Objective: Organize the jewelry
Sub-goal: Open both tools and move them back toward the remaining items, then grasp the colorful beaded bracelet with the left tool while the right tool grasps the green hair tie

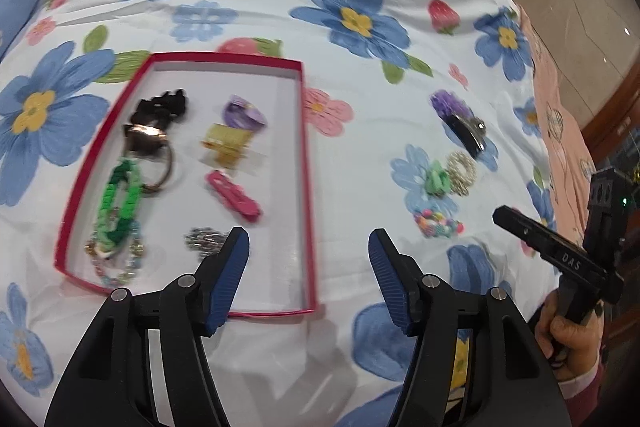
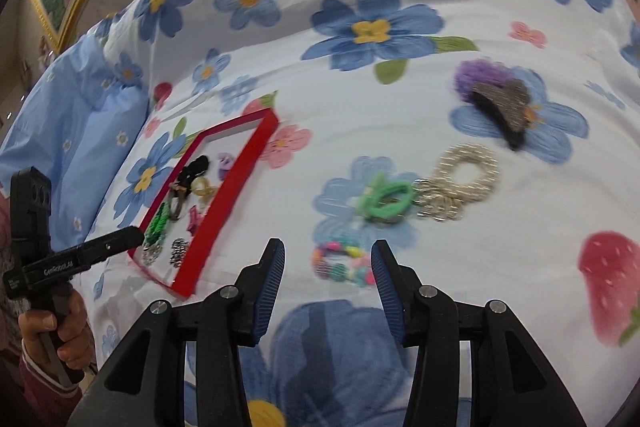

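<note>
A red-rimmed shallow box [image 1: 308, 163] lies on the flowered bedspread and holds several pieces: a black scrunchie [image 1: 162, 107], a green chain [image 1: 120, 203], a pink clip [image 1: 234, 195], a gold clip [image 1: 226, 143] and a silver piece [image 1: 202, 241]. My left gripper [image 1: 308, 251] is open and empty over the box's near right edge. On the cover to the right lie a colourful bead bracelet [image 2: 344, 263], a green clip [image 2: 384, 201], a gold scrunchie [image 2: 466, 171] and a purple scrunchie with a dark clip [image 2: 500, 103]. My right gripper [image 2: 328, 259] is open, with the bead bracelet between its fingertips.
The box also shows in the right wrist view [image 2: 224, 203], with the left gripper's body [image 2: 80, 255] beside it. A blue pillow [image 2: 76, 131] lies at the left. A pink cloth [image 1: 560, 115] hangs at the bed's right edge, with the floor beyond.
</note>
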Tool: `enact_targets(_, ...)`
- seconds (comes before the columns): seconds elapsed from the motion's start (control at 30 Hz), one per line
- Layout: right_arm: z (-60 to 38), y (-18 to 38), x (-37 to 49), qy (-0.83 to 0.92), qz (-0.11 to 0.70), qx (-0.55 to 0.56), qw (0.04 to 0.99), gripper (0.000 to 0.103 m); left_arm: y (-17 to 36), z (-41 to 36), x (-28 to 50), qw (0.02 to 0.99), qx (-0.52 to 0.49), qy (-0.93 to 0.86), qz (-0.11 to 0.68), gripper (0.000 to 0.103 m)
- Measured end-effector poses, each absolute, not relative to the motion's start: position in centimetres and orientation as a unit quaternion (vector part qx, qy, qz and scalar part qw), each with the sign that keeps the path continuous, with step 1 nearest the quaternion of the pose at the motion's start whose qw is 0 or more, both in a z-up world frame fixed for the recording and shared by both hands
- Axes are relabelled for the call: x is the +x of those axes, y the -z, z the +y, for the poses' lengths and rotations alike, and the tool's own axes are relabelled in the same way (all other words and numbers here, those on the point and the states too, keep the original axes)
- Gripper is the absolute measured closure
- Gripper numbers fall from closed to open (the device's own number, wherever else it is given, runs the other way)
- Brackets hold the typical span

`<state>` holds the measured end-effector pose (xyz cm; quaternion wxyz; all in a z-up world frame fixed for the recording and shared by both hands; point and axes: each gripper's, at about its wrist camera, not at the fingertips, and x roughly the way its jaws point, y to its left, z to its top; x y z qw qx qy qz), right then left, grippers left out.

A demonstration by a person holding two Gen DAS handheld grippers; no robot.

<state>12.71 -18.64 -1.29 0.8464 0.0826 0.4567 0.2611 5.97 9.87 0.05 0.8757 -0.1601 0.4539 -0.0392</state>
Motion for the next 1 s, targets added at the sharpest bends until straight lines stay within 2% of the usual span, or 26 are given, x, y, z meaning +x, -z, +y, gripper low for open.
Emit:
enact_targets(0.33, -21.6, 2.0, 13.8, -0.249, 0.458, 0.108, 0.846, 0.056, 0.6, 4.1, 8.8, 0.866, -0.120, 0.096, 0.476, 0.041)
enact_targets(0.73, -22.6, 3.1, 16.4, -0.254, 0.467, 0.127, 0.837, 0.056, 4.0, -1.8, 13.3, 0.842, -0.084, 0.142, 0.513, 0.042)
enact_targets(0.97, -23.4, 3.5, 17.2, -0.249, 0.471, 0.133, 0.836, 0.056, 6.2, -4.4, 15.1, 0.833, -0.057, 0.151, 0.529, 0.047)
enact_targets(1.0, -23.4, 3.6, 17.3, -0.249, 0.472, 0.133, 0.835, 0.056, 6.3, -4.7, 15.2, 0.835, -0.050, 0.148, 0.527, 0.052)
